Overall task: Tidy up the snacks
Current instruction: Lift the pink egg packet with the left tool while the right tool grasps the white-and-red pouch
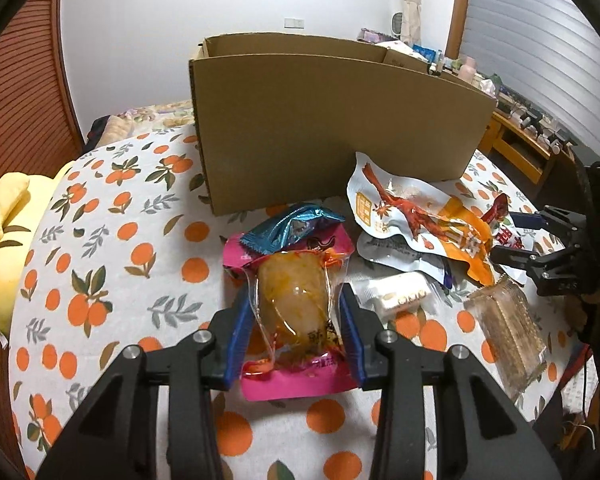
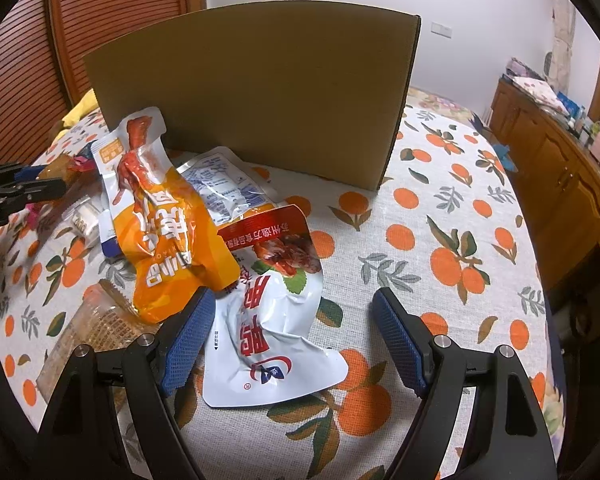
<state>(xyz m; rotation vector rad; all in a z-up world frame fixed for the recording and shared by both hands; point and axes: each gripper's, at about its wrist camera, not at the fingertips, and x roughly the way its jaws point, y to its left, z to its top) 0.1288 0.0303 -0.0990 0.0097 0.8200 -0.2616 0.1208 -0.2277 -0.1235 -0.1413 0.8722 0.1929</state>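
In the left wrist view my left gripper (image 1: pixel 294 316) has its blue pads on both sides of a clear pack with a pale orange snack (image 1: pixel 292 296), which lies on a pink packet (image 1: pixel 296 380). A blue wrapper (image 1: pixel 288 228) lies just behind. A cardboard box (image 1: pixel 332 128) stands open-topped behind the pile. In the right wrist view my right gripper (image 2: pixel 292 340) is open above a white and red pouch (image 2: pixel 268 340). An orange and white pouch (image 2: pixel 160 232) lies to its left, over a silver packet (image 2: pixel 224 188).
The round table (image 2: pixel 440 240) has an orange-fruit tablecloth. A clear pack of brown crackers (image 1: pixel 508 328) and a small white roll (image 1: pixel 400 294) lie right of the left gripper. A wooden cabinet (image 2: pixel 552 168) stands at the right, a yellow cushion (image 1: pixel 4 248) at the left.
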